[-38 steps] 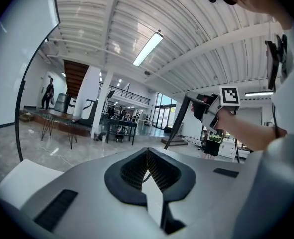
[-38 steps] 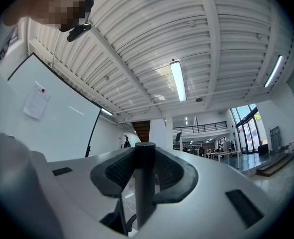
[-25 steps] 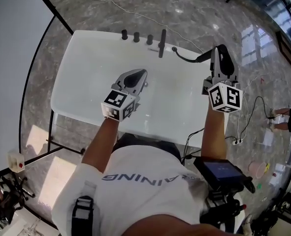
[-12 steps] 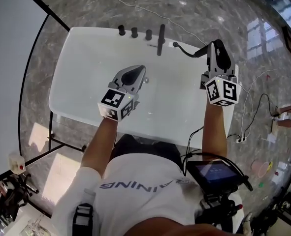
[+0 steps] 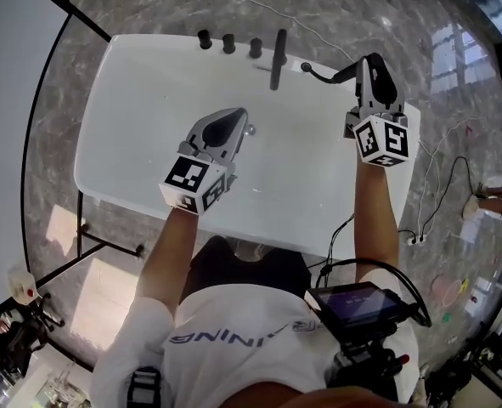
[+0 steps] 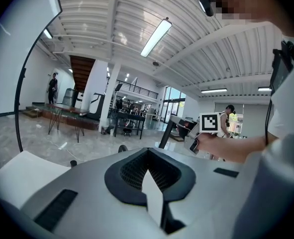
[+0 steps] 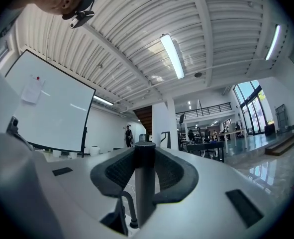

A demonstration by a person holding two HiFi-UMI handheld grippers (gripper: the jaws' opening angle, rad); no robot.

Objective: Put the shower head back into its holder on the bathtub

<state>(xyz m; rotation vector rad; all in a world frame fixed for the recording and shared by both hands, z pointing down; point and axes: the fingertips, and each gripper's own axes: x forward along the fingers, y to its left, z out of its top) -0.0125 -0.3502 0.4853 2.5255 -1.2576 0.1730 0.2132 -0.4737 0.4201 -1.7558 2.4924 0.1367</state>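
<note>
The shower head (image 7: 145, 188) is gripped in the right tool (image 5: 375, 66), whose jaws are closed on its dark round handle. In the right gripper view the handle is seen standing upright between the pads, with its top about level with the jaw tips. A black hose (image 5: 322, 76) is led from the handle, ahead and to the left of this tool, to a fitting on the far rim of the tub (image 5: 132, 143). The tool itself is held over the tub's right-hand rim and is pointed away from the person.

The left tool (image 5: 240, 117) is held over the middle of the tub, well to the left of the right one. Its jaws are brought together at the tips and nothing is held between them. Only the white of the tub is seen through the narrow slit behind the tips.

Ahead of the left tool, three black knobs (image 5: 228, 42) are set in a row on the far rim. Just to their right a black bar (image 5: 276, 58) is placed, between the knobs and the hose fitting. Which of these fittings is the holder cannot be told.

Grey marble floor (image 5: 454, 24) is seen around the tub. A whiteboard (image 5: 4, 100) is stood far to the left of the left tool. A small screen (image 5: 352, 303) is worn at the person's waist, behind the right tool.
</note>
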